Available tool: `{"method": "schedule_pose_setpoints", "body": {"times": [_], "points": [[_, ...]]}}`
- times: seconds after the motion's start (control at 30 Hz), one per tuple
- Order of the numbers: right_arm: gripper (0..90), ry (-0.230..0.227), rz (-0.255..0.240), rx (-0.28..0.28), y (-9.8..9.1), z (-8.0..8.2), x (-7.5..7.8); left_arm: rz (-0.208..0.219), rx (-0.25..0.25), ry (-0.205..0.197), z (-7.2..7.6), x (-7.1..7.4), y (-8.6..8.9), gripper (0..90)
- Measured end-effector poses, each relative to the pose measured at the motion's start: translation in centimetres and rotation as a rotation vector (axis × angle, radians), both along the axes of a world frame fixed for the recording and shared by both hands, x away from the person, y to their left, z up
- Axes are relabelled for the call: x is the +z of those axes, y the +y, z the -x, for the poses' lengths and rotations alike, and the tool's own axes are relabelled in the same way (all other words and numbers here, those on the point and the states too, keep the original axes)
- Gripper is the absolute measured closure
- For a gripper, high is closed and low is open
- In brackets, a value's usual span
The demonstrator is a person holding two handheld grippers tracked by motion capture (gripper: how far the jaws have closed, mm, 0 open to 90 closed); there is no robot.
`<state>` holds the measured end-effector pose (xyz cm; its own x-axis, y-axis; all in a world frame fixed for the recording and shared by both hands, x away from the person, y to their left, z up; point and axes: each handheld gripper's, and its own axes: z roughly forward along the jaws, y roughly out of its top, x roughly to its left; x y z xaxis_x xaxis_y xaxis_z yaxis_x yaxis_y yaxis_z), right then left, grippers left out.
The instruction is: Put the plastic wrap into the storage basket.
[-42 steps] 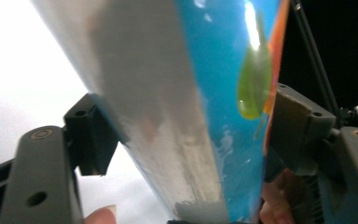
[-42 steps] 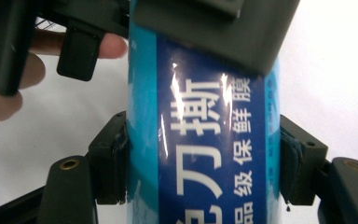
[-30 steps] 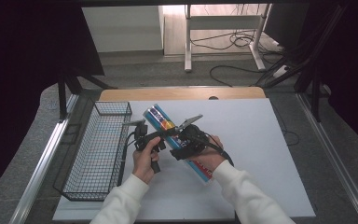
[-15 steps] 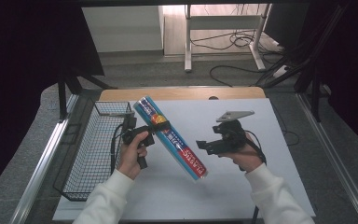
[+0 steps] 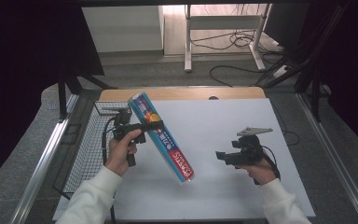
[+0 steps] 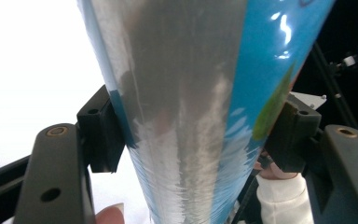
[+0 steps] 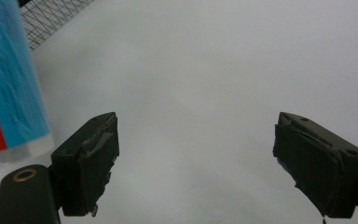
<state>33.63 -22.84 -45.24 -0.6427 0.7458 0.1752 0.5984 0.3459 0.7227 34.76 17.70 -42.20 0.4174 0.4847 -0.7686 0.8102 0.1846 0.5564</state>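
The left gripper (image 5: pixel 145 126) clamps its 2 jaws on a long blue foil-wrapped roll (image 5: pixel 161 138), held slanted above the white table (image 5: pixel 223 121) beside the wire basket (image 5: pixel 86 144). The right gripper (image 5: pixel 221 155) hovers well apart, jaws spread wide, gripping nothing.

Grey carpet floor (image 5: pixel 242 74) surrounds the table; black cables (image 5: pixel 242 42) trail beneath a white metal stand (image 5: pixel 223 23). Dark curtains (image 5: pixel 28 70) flank both sides.

Glossy plastic-wrapped roll (image 5: pixel 161 137) – matt white table (image 5: pixel 223 121) – wire basket (image 5: pixel 86 144).
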Motion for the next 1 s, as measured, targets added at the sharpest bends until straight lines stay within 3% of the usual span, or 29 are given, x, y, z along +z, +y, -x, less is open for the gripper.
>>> {"method": "schedule_pose_setpoints", "body": {"times": [0.3, 0.63, 0.8, 0.9, 1.0], "points": [[14.3, -0.001, 0.015, -0.032, -0.3, -0.2, -0.4, -0.053, 0.013, -0.036, 0.5, 1.8, 2.1, 32.0], [14.5, 0.000, 0.020, -0.066, -1.0, -0.3, -0.6, -0.104, 0.021, -0.050, 1.2, 2.9, 4.0, 32.0], [14.8, -0.001, 0.027, -0.072, -1.2, -0.3, -0.7, -0.151, 0.023, -0.056, 1.5, 3.4, 4.7, 32.0], [14.8, 0.003, 0.036, -0.074, -1.1, -0.3, -0.8, -0.210, 0.030, -0.073, 1.7, 4.0, 5.2, 32.1], [14.8, 0.003, 0.038, -0.075, -1.1, -0.3, -0.8, -0.221, 0.035, -0.078, 2.0, 4.4, 5.7, 32.1]]}}
